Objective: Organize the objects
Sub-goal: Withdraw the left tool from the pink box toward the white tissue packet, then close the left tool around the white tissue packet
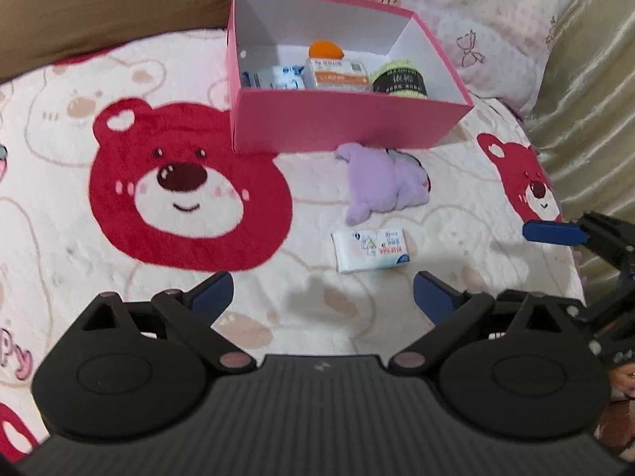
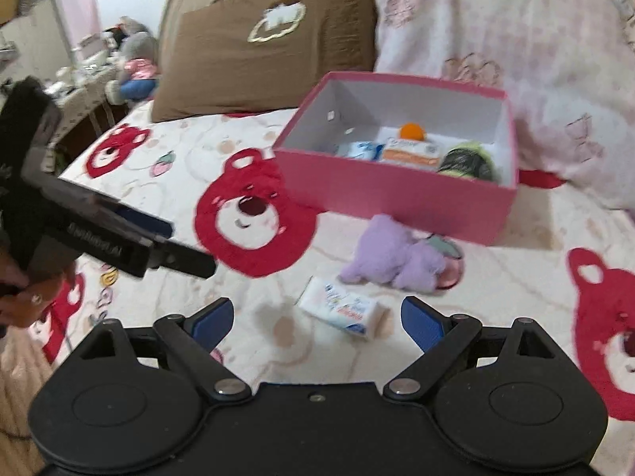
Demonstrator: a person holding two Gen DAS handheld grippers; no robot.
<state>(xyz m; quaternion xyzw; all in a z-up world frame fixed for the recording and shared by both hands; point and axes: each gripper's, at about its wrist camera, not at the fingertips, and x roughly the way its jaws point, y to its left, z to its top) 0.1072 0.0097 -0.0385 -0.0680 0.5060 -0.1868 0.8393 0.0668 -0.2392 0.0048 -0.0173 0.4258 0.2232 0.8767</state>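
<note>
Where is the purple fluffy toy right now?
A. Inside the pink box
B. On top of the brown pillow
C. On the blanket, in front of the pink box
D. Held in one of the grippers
C: the purple plush toy lies on the bear blanket just in front of the pink box, beside the white tissue pack, and both the left gripper and right gripper are open and empty.
</note>
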